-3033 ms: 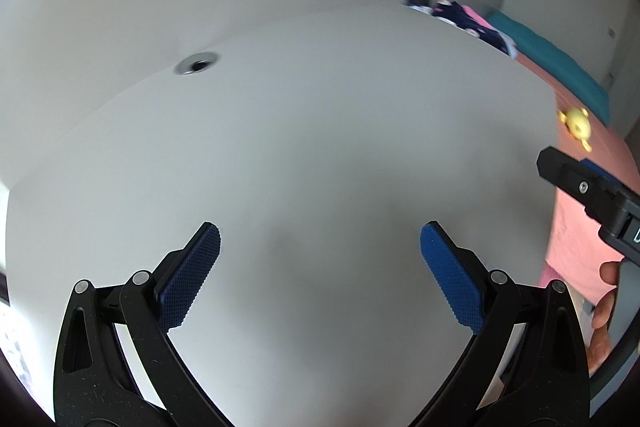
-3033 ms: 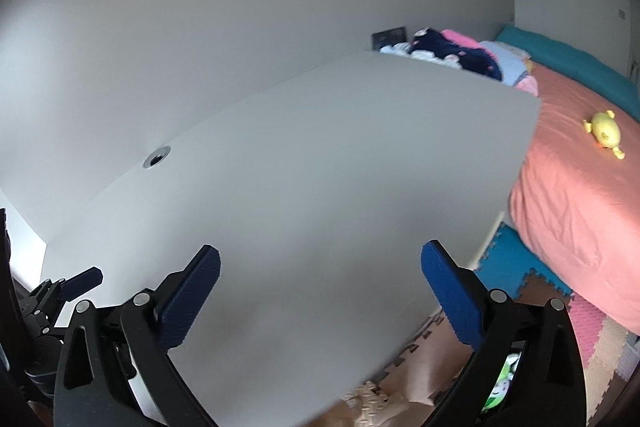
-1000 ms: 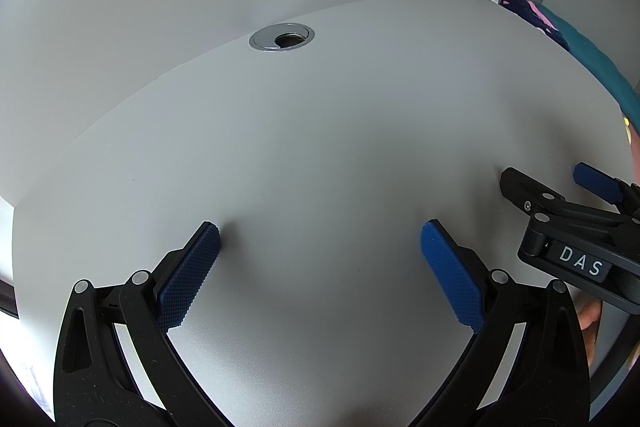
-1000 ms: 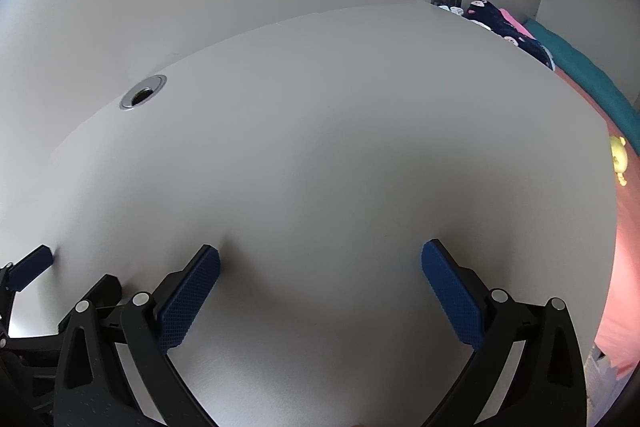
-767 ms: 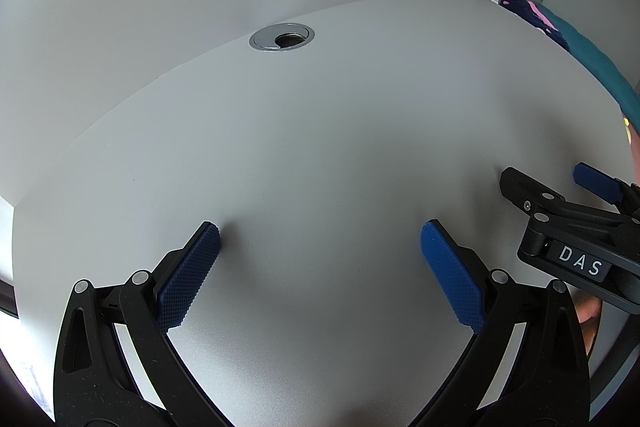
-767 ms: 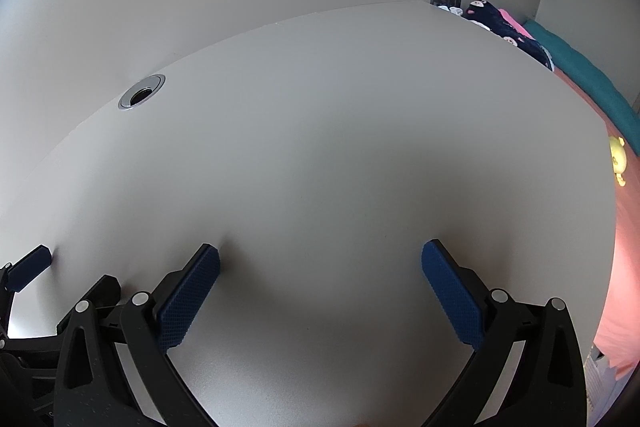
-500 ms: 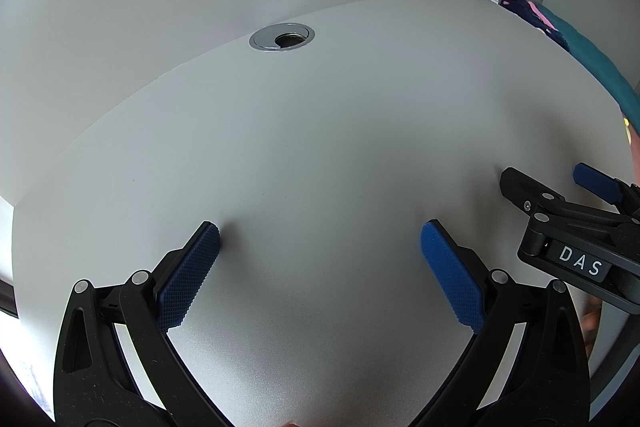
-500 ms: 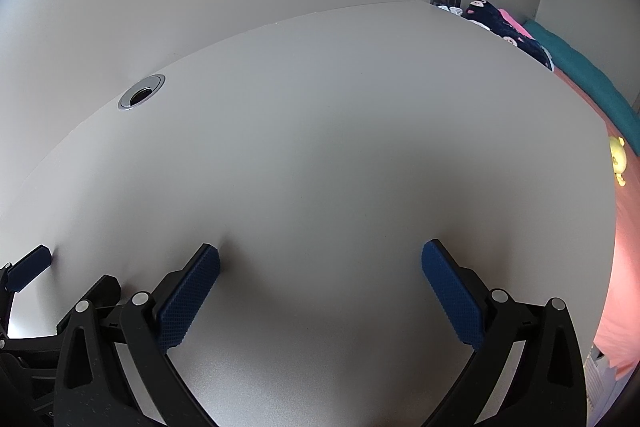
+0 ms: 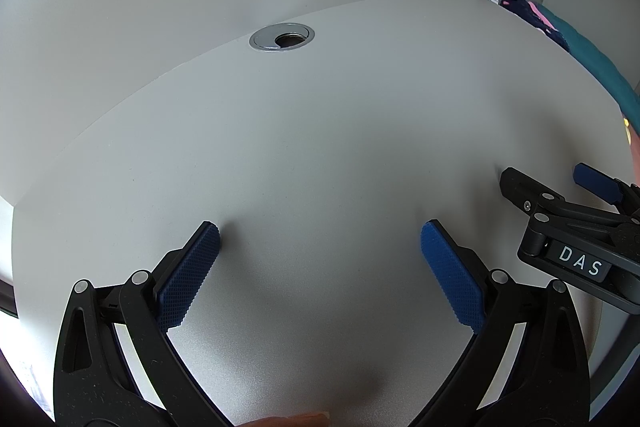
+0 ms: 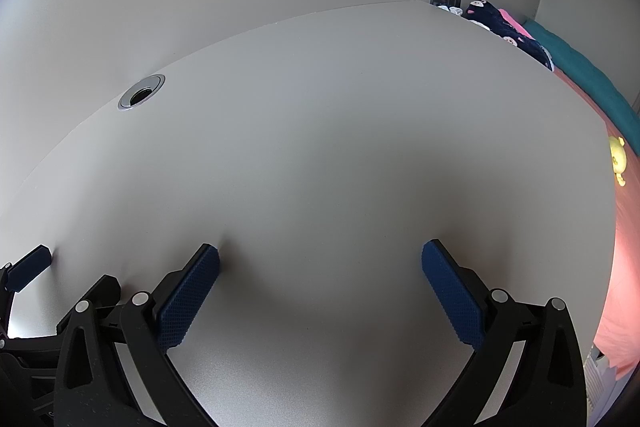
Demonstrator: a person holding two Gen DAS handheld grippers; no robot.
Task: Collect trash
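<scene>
We see a pale grey desk point(image 9: 320, 147) filling most of both views, its far edge meeting a plain wall. Set into its top is a round metal cable grommet point(image 9: 282, 37) — upper middle in the left wrist view, upper left in the right wrist view point(image 10: 141, 92). At the right of the frame lies a bed point(image 10: 624, 235) with a salmon cover — a small yellow toy point(image 10: 618, 159) lies on it.

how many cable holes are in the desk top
1. A single silver-ringed cable hole sits near the back edge of the white desk, close to the wall, ahead of both open grippers and nearer the left one. The desk's near edge lies outside both views.
</scene>
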